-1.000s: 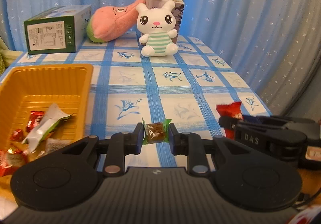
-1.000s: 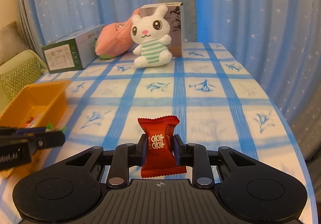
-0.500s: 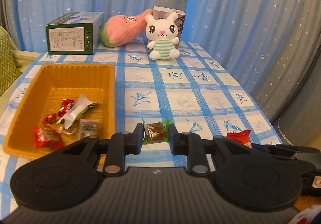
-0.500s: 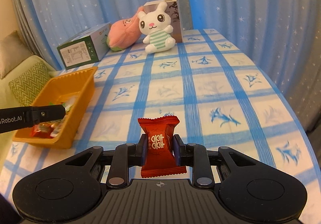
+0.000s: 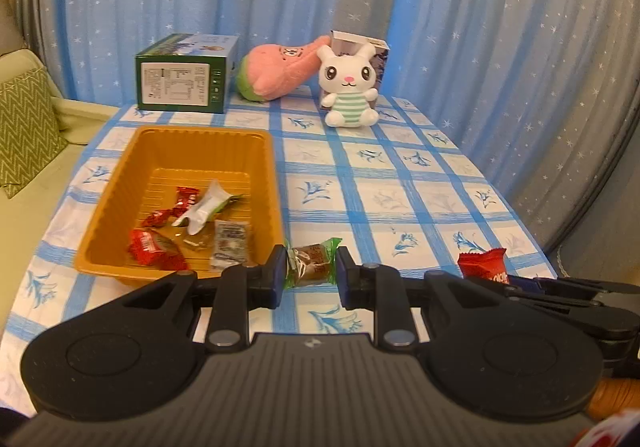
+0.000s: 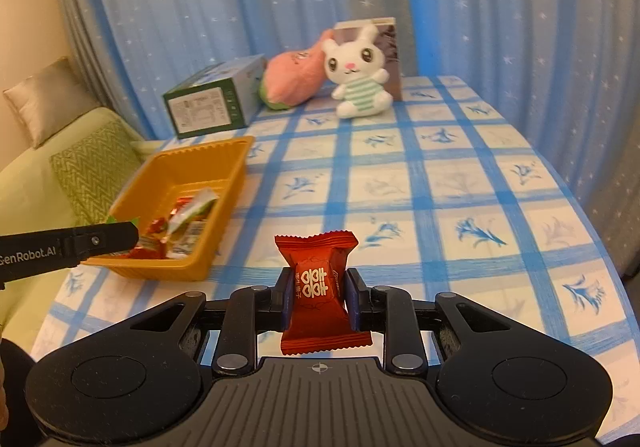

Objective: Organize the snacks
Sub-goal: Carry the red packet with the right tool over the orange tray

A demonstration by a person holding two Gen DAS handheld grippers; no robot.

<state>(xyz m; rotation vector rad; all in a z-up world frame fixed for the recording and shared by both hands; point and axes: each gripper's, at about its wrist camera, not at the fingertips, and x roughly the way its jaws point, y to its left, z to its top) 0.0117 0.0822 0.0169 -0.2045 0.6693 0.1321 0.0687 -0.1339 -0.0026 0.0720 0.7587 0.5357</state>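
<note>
Left wrist view: the left tool [image 5: 310, 277] is clamping a green-ended candy [image 5: 311, 262], long axis crosswise, just right of the tray [image 5: 276, 183]; the tray's floor is showing here.

Right wrist view: the right tool [image 6: 317, 299] is gripping a red candy [image 6: 319, 289] upright over the surface [image 6: 460, 207]; "GenRobot.AI" is reading along the other tool's finger.

The left gripper [image 5: 311, 274] points forward and down over the near edge, jaws nearly closed and clamped on a small candy. The right gripper [image 6: 316, 297] sits just to its right at a like tilt, jaws pinching a red packet upright.
</note>
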